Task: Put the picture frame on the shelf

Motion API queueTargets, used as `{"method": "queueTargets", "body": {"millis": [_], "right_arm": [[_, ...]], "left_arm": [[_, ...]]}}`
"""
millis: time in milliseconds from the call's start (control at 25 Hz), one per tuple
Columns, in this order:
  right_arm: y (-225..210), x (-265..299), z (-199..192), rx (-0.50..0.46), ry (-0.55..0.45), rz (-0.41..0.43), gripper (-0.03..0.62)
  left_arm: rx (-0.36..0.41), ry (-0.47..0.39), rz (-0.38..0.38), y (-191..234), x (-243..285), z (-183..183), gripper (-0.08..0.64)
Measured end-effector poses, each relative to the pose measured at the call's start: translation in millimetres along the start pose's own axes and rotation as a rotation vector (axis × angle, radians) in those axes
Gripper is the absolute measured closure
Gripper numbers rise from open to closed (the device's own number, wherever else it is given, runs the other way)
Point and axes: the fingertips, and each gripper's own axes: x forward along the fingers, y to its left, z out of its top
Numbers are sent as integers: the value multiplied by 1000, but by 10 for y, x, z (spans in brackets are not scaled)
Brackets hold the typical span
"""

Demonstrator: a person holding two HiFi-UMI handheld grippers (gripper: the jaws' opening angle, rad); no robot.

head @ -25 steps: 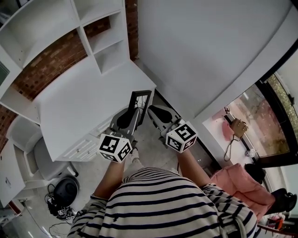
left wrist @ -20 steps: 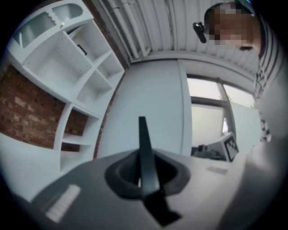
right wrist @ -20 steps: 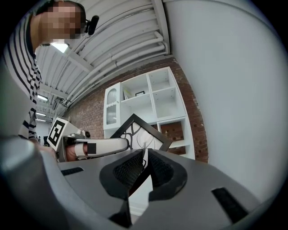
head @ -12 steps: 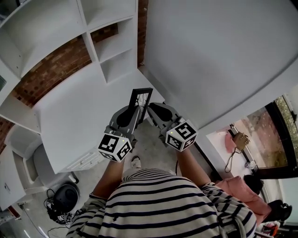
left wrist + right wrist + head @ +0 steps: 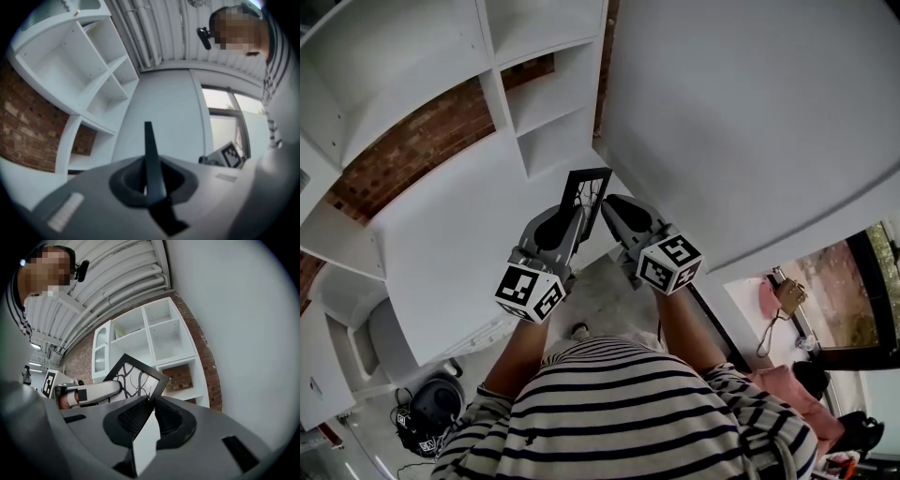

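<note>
**Picture frame held in both grippers above the counter edge, shelf far to the left**

A white shelf (image 5: 494, 89) with open square and long compartments stands on the far side of the white counter (image 5: 441, 234), against a red brick wall (image 5: 412, 145). The compartments that can be seen are bare. To the right rises a plain white wall (image 5: 741, 122). A grey chair (image 5: 389, 342) stands at the near left, partly under the counter. Between the frame and the shelf there is only the bare counter top.

The picture frame (image 5: 586, 190) is in the air over the near right corner of the counter, upright and a little tilted, well apart from the shelf. The left gripper (image 5: 573, 218) and the right gripper (image 5: 609, 203) point away from the person, side by side, with the frame between them. Both forearms are stretched forward from a striped shirt (image 5: 619, 403).

In the left gripper view the jaws are clamped on the thin black edge of the frame. In the right gripper view the jaws are closed on a flat white part at the near corner of the frame, as far as I can tell.

The frame has a narrow black border and a white picture with black curved lines. The grippers are of smooth grey plastic with dark ribbed pads. Each one carries a cube with square black-and-white markers.
</note>
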Motion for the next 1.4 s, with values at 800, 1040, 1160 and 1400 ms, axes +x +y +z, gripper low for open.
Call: {"method": "queueTargets", "body": {"millis": [800, 1040, 1160, 1400], "right_arm": [[-866, 1163, 352, 173, 31, 199, 511], [-1139, 1418, 532, 172, 45, 235, 511], [-1184, 1521, 638, 171, 48, 247, 514], [-1306, 1669, 723, 174, 53, 264, 515]], "left_arm": [[26, -105, 57, 904, 974, 299, 526], [28, -130, 80, 1118, 1285, 392, 526], [29, -144, 85, 1201, 1357, 480, 526], [51, -150, 107, 1311, 1503, 532, 526]]}}
